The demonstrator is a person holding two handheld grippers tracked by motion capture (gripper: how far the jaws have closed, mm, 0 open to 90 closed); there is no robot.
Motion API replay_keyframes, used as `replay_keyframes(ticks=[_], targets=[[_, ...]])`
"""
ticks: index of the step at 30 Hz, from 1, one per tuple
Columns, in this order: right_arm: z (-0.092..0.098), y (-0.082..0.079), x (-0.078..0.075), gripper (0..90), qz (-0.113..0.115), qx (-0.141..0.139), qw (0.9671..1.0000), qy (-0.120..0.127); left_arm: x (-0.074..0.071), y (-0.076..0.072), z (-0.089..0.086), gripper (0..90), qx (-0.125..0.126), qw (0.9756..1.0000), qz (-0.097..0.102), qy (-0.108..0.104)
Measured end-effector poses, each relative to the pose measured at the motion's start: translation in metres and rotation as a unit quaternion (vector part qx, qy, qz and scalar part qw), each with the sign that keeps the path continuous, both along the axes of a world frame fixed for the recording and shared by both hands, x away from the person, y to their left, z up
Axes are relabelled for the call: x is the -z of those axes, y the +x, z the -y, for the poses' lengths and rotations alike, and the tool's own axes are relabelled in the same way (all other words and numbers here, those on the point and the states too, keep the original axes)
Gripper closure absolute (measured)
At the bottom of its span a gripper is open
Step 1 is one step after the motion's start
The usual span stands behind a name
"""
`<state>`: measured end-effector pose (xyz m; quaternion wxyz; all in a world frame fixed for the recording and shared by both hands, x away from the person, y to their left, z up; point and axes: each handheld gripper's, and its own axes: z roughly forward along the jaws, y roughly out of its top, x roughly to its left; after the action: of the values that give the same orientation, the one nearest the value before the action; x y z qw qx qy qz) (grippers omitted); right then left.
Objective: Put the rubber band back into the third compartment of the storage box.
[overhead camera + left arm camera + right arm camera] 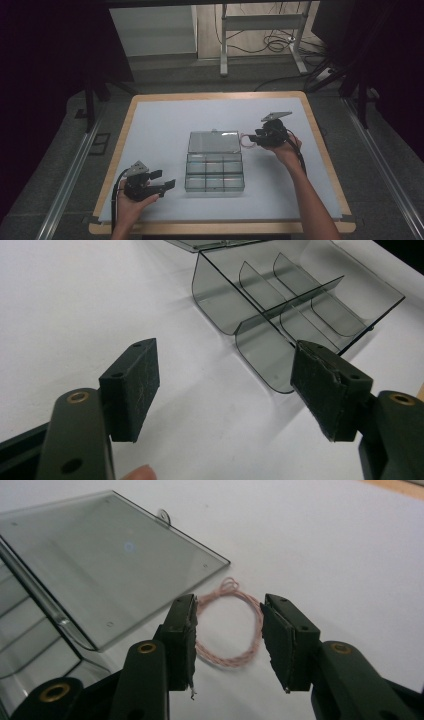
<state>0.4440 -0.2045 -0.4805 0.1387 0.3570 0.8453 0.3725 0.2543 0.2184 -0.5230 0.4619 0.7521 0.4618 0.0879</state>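
Note:
A clear plastic compartment box [214, 189] stands open mid-table, its lid [214, 142] laid flat behind it. A small loop of pink twisted cord [245, 142] lies on the white mat just right of the lid. My right gripper [254, 137] is low over it. In the right gripper view the cord loop [229, 586] rests round and unsquashed between the parted jaws of the right gripper [227, 630], beside the lid [115, 560]. My left gripper [164, 179] hovers left of the box. Nothing sits between the wide-open jaws of the left gripper [227, 385], which face the box's near wall [220, 300].
The white mat [165, 130] covers a wooden-edged table [220, 228]. Desk legs and loose cables [272, 45] are on the floor beyond the far edge. Metal rails [70, 180] run along both sides of the table.

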Motion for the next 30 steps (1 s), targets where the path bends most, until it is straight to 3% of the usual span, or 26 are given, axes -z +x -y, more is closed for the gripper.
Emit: replay_keyframes(ticks=[17,30], targets=[[-0.005,0.019,0.009,57.5,-0.046,0.031,0.9963,-0.065,-0.001,0.0,0.0,27.9,0.002,1.0,0.001,0.0],[-0.01,0.028,0.011,61.3,-0.064,0.038,0.994,-0.08,-0.001,0.0,0.0,27.7,0.003,1.0,0.001,0.0]])
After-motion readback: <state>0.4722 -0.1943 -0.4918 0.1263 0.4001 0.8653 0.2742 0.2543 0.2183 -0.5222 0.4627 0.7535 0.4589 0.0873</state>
